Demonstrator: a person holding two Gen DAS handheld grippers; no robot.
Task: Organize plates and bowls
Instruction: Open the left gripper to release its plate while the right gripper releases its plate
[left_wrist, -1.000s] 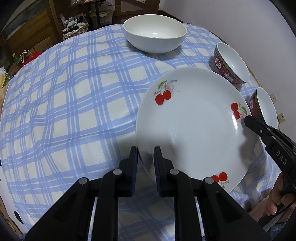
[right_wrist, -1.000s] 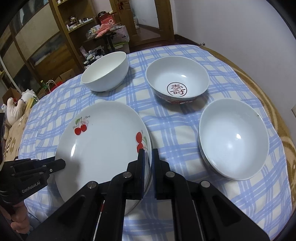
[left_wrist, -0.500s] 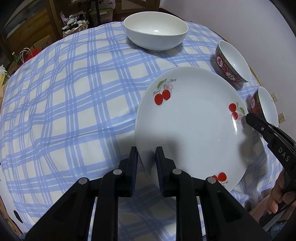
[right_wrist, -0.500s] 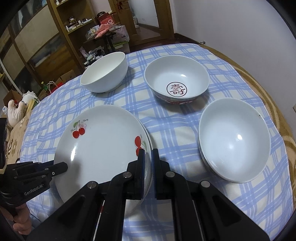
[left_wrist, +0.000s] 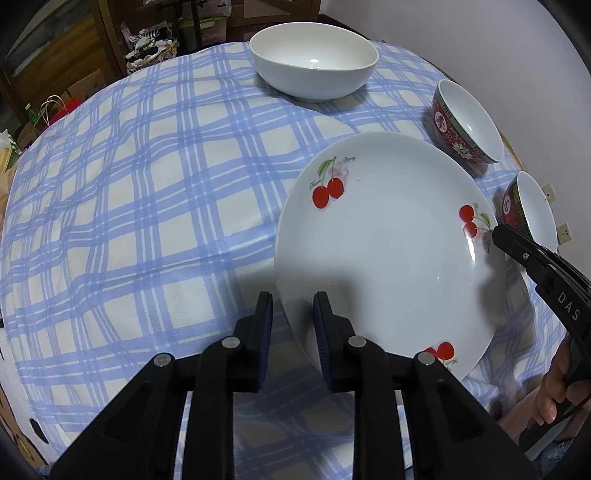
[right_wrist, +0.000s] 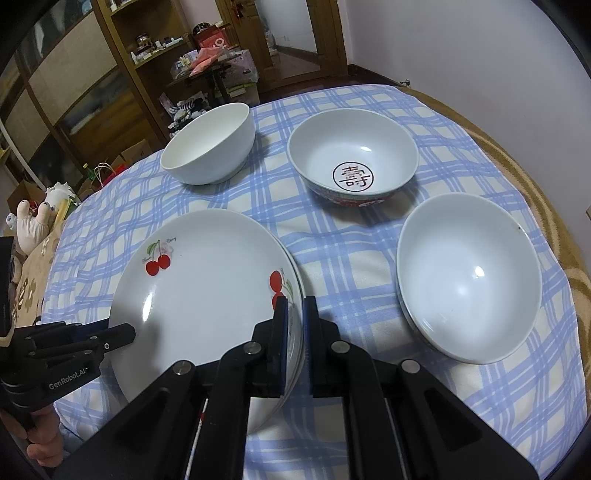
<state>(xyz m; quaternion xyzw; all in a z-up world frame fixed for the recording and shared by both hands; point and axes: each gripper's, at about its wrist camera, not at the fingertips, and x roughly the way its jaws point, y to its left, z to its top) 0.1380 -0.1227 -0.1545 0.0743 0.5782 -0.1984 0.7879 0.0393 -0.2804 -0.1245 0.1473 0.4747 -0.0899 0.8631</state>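
Note:
A white plate with red cherries (left_wrist: 388, 240) (right_wrist: 207, 295) lies on the checked cloth, and a second plate's rim (right_wrist: 298, 280) shows just under it. My left gripper (left_wrist: 293, 299) (right_wrist: 127, 330) straddles the plate's near-left rim. Its jaws stand a little apart, and a strip of cloth shows between the left pad and the rim. My right gripper (right_wrist: 296, 301) (left_wrist: 496, 230) is shut on the opposite rim. Behind the plate stand a plain white bowl (left_wrist: 314, 61) (right_wrist: 207, 151), a red-patterned bowl (right_wrist: 352, 155) (left_wrist: 467, 122) and another bowl (right_wrist: 469, 277) (left_wrist: 532, 206).
The round table wears a blue-checked cloth (left_wrist: 129, 203), with its brown edge (right_wrist: 554, 229) close behind the right bowl. Wooden shelves, boxes and a plush toy (right_wrist: 33, 225) stand beyond the table's far side. A hand (left_wrist: 554, 391) holds each gripper at the near edge.
The left jaws have widened slightly around the plate's rim. The plate has sunk a little onto the one below. Both grippers have kept their places.

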